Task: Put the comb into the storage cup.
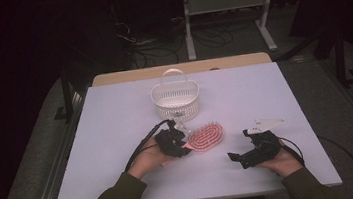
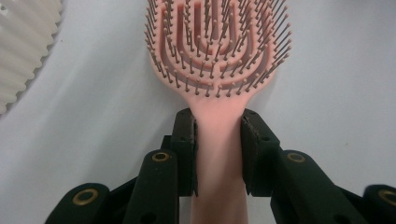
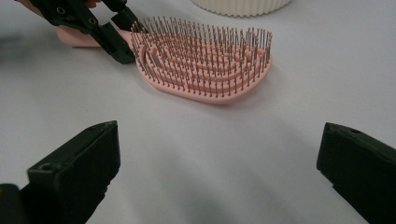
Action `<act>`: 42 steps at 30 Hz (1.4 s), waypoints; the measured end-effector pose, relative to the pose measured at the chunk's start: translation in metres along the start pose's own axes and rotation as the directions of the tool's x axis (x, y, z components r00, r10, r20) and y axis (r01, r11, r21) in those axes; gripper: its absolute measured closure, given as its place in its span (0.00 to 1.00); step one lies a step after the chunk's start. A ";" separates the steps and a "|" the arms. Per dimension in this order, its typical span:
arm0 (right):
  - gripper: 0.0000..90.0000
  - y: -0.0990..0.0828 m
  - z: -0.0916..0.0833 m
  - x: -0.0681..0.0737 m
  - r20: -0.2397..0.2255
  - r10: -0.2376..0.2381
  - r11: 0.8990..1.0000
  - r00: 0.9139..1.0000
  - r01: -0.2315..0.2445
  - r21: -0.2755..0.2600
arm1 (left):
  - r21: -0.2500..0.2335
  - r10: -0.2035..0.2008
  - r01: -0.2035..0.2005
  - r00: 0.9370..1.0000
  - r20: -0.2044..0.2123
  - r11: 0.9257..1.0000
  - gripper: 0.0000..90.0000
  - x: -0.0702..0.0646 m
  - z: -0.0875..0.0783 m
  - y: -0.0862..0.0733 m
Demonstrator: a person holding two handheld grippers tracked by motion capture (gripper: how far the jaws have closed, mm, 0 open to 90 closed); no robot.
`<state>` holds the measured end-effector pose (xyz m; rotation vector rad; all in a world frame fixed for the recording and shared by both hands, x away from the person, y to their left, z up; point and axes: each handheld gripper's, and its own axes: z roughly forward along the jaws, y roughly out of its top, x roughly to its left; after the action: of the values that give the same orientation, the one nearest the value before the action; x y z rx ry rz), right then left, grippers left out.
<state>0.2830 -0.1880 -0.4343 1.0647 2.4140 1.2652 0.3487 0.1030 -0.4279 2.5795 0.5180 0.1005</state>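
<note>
Left gripper point(image 2: 218, 154) jaws clamped on pink hairbrush point(image 2: 217, 56) handle, brush lying on table point(image 1: 116, 116). Right gripper point(image 3: 219, 163) jaws wide apart, empty.

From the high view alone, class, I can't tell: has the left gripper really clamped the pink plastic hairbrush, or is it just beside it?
Observer: Clamped. In the left gripper view the left gripper has both fingers pressed on the handle of the pink plastic hairbrush.
Operator: Which way do the bristles face?
Observer: Upward; the brush lies on its back on the white table.
Operator: And the right gripper?
Observer: The right gripper stands wide open with nothing between its fingers, short of the brush head.
Operator: Where is the basket?
Observer: The white ribbed plastic basket stands just past the brush.
</note>
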 end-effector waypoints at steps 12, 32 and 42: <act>0.00 -0.001 -0.001 -0.001 0.000 -0.001 1.000 1.000 0.001 -0.003 | -0.066 -0.019 0.021 0.999 0.027 0.998 0.78 0.001 -0.015 -0.003; 0.00 0.000 -0.001 -0.001 0.001 -0.002 1.000 1.000 0.002 -0.006 | -0.207 -0.043 0.043 0.999 0.004 0.977 0.78 0.000 -0.048 -0.026; 0.00 -0.001 -0.001 -0.001 0.002 0.004 1.000 1.000 -0.004 -0.009 | -0.272 -0.073 0.066 0.997 -0.018 0.960 0.78 0.001 -0.059 -0.048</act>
<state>0.2830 -0.1892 -0.4346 1.0688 2.4041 1.2740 0.3231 0.1689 -0.4005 2.2925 0.5629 0.1711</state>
